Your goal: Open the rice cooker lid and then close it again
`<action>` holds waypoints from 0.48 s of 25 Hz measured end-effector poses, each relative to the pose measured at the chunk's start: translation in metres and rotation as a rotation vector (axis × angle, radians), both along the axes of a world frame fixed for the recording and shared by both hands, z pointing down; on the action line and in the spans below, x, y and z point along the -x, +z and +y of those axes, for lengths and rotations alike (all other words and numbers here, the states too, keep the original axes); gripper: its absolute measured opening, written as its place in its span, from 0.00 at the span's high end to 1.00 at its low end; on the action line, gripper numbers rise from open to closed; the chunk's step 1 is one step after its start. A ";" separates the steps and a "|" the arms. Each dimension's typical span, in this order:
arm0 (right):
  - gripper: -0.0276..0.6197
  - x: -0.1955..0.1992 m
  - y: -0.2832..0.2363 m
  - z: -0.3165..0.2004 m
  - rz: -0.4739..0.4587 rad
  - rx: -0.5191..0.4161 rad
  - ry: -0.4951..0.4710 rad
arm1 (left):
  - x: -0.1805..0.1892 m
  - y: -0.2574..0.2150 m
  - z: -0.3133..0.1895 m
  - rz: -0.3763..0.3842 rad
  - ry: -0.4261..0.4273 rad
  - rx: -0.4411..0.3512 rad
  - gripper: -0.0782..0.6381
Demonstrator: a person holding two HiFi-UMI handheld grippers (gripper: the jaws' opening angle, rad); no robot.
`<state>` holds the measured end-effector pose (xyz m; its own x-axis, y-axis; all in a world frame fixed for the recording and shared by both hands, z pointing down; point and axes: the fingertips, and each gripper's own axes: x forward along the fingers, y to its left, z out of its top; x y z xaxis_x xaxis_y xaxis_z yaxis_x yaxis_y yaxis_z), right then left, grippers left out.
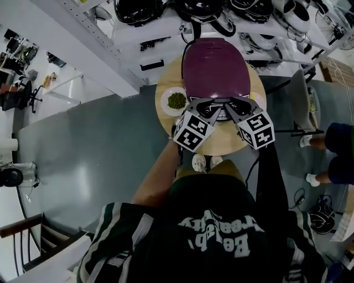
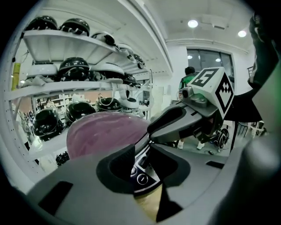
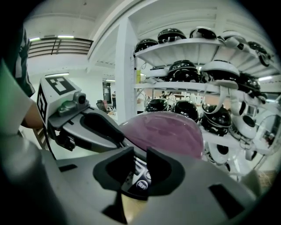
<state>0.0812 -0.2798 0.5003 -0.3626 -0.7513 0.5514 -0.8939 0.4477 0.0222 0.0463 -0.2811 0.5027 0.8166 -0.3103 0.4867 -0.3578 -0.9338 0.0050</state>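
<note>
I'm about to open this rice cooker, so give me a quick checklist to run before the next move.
1. Rice cooker lid down: ok.
2. Left hand-held gripper empty, jaws apart: ok.
3. Right hand-held gripper empty, jaws apart: ok.
4. Both at the cooker's front, facing the control panel: ok.
5. Lid release found: cannot tell.
6. Plate of greens beside the cooker, not on the lid: ok.

left tool (image 1: 214, 108) and right tool (image 1: 235, 106) side by side (jaws narrowly apart).

Rice cooker (image 1: 215, 69) front hid; helmets (image 1: 138, 10) cut @ top.
</note>
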 end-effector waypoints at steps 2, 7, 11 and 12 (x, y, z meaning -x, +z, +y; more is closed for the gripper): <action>0.79 0.000 0.000 -0.001 -0.029 0.009 -0.007 | -0.001 0.002 0.000 0.015 0.001 0.026 0.74; 0.74 0.002 0.001 0.002 -0.055 0.015 -0.028 | -0.003 0.000 0.004 0.051 0.013 0.080 0.67; 0.72 0.004 0.001 0.003 -0.057 0.024 -0.037 | -0.001 0.002 0.005 0.036 0.013 0.070 0.67; 0.72 0.005 0.001 0.003 -0.050 0.031 -0.043 | -0.001 0.002 0.006 0.029 0.011 0.066 0.67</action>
